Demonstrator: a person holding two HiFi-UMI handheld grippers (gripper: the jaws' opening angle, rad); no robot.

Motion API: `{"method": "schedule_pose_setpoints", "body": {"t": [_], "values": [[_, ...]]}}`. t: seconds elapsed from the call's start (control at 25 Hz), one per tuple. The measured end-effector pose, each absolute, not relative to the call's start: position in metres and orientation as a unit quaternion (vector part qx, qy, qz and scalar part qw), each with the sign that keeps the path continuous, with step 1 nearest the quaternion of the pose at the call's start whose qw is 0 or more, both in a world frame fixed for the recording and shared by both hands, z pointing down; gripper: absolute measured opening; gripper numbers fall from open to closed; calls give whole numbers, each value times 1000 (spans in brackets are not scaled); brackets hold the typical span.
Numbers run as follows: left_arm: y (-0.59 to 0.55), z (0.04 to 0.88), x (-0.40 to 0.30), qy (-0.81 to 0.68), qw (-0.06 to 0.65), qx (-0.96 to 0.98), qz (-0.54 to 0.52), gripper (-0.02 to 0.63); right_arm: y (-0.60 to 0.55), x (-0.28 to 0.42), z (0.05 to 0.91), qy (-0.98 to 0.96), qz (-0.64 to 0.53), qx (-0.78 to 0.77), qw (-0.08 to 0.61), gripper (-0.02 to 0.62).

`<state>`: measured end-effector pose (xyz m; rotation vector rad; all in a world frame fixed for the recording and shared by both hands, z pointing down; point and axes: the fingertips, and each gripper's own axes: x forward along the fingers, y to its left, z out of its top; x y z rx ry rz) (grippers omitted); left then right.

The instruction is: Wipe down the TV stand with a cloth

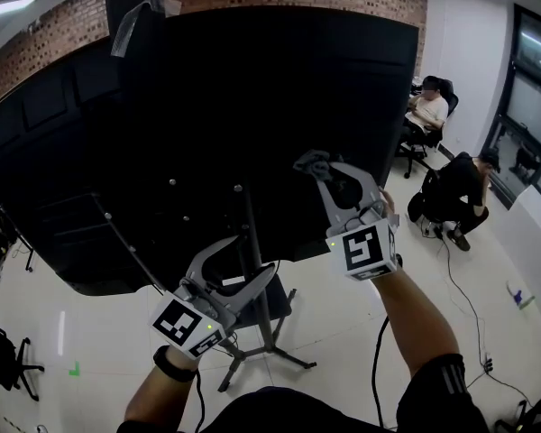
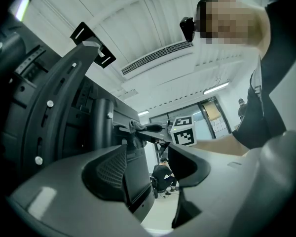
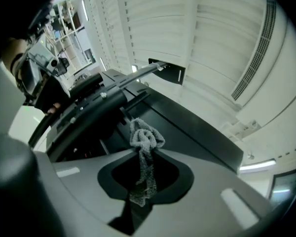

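1. The black TV back (image 1: 207, 106) fills the upper scene.
2. The TV stand (image 1: 257, 296) rises on its pole beneath it.
3. The left tongs (image 1: 257, 255) are released beside the pole.
4. The right tongs (image 1: 317, 164) are clenched on the gray cloth (image 3: 145, 136), raised at the TV back.

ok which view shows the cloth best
The right gripper view: the grey cloth sits mid-frame, pinched between the right tongs, with its knit texture clear. The head view shows the cloth only as a small grey bunch at the tips of those tongs. The left gripper view shows it as a tiny distant lump.
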<state>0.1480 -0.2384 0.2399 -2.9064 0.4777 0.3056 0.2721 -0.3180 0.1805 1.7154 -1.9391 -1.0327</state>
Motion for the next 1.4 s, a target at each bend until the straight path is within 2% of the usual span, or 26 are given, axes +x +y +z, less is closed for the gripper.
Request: {"method": "schedule_pose_setpoints", "body": {"t": [0.28, 0.52, 1.4], "values": [[-241, 244, 129, 189, 89, -973, 101, 285, -337, 198, 224, -763, -324, 540, 145, 43], [-247, 258, 120, 204, 84, -972, 85, 285, -350, 188, 241, -765, -326, 530, 165, 42], [-231, 264, 167, 178, 80, -978, 78, 285, -340, 348, 252, -703, -278, 626, 191, 41]]}}
